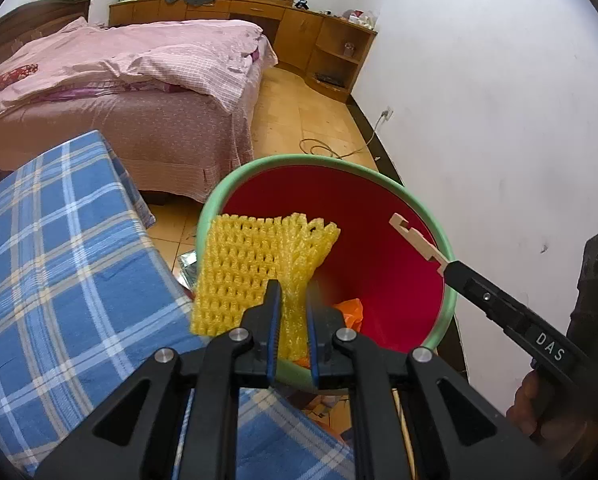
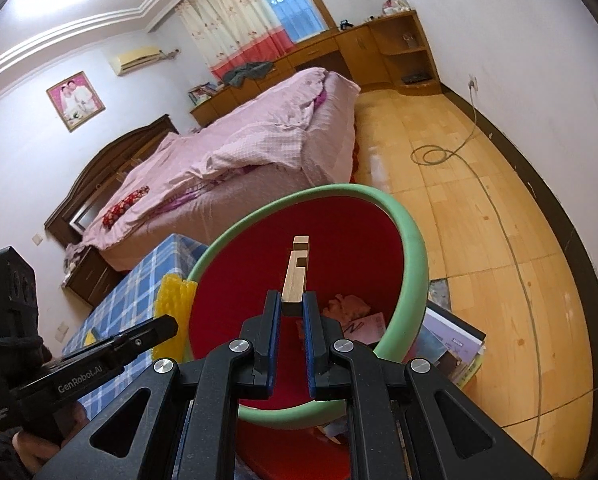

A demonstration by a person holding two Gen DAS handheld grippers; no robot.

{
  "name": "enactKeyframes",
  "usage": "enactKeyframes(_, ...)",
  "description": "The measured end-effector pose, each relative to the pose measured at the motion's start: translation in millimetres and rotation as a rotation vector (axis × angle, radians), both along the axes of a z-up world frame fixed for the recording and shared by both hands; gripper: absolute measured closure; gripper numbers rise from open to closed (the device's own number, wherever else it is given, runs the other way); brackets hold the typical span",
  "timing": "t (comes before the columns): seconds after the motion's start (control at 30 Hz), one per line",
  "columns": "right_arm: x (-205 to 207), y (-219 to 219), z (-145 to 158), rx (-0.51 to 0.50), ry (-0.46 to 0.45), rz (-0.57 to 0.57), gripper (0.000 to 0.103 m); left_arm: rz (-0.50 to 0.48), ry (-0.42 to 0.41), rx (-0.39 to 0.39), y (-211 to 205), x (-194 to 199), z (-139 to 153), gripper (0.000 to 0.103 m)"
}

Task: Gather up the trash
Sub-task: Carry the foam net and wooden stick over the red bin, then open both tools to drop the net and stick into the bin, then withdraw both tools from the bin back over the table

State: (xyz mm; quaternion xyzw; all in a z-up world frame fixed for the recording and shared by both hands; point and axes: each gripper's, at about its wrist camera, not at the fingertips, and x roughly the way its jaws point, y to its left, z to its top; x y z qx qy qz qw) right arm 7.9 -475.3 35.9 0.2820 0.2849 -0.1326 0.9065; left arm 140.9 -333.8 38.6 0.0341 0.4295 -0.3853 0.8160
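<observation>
You stand in a bedroom, both grippers held over a bin (image 1: 445, 236) with a green rim and a red inside. The bin sits on the wooden floor (image 2: 499, 240), between a blue checked cover (image 1: 59, 240) on your left and a white wall (image 1: 499, 120) on your right. A bed (image 1: 139, 80) with pink bedding lies beyond it.

The step in hand looks like the drop: both pieces of trash are already over the bin's mouth, so what remains is to let go cleanly. The foam net (image 1: 255, 256), yellow and wide, hangs over the near left part of the rim, with a good part of it outside the bin. Carry it further toward the middle before you release, or it may slide off the rim onto the floor. The wooden piece (image 2: 298, 276) is better placed: it points out over the red inside, clear of the rim. Tip it a little more downward so it falls in rather than bouncing off the far wall. Some trash already lies at the bottom, orange and pink scraps among it.

Your left gripper (image 1: 291, 292) is clamped tight on a gathered fold of the foam net, which fans out ahead of the jaws. Your right gripper (image 2: 292, 300) is closed on the near end of the wooden piece, a slim notched strip that sticks straight out from between the blue pads. Neither gripper touches the bin.
</observation>
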Motion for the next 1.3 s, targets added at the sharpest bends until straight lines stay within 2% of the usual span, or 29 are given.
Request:
enactKeyframes(0.27, 5, -5, -5, 0.012, 0.012, 0.000, 0.093, -0.037, -0.005, -0.008, -8, -2, -5, 0.092)
enactKeyframes(0.33, 5, -5, -5, 0.013, 0.013, 0.001, 0.093, -0.042, -0.006, -0.002, -9, -3, -5, 0.083)
enactKeyframes(0.4, 6, -4, -5, 0.011, 0.014, 0.003, 0.092, -0.031, -0.015, 0.009, -9, -4, -5, 0.066)
enactKeyframes(0.43, 6, -4, -5, 0.008, 0.016, 0.005, 0.091, -0.026, -0.018, 0.013, -9, -4, -5, 0.064)
enactKeyframes(0.77, 6, 0, -5, 0.008, 0.024, 0.008, 0.089, -0.009, -0.012, 0.030, -2, -7, -3, 0.064)
enactKeyframes(0.9, 5, 3, 0, 0.005, 0.019, 0.017, 0.074, 0.012, -0.015, 0.024, 8, -8, 3, 0.064)
enactKeyframes(1.07, 8, 14, 5, -0.001, 0.008, 0.038, 0.070, 0.054, -0.028, 0.028, 31, -4, 11, 0.064)
enactKeyframes(1.2, 12, 26, 11, -0.008, -0.005, 0.061, 0.057, 0.099, -0.040, 0.032, 53, 0, 17, 0.064)
enactKeyframes(1.3, 16, 36, 16, -0.017, -0.010, 0.080, 0.056, 0.139, -0.040, 0.029, 70, 5, 19, 0.064)
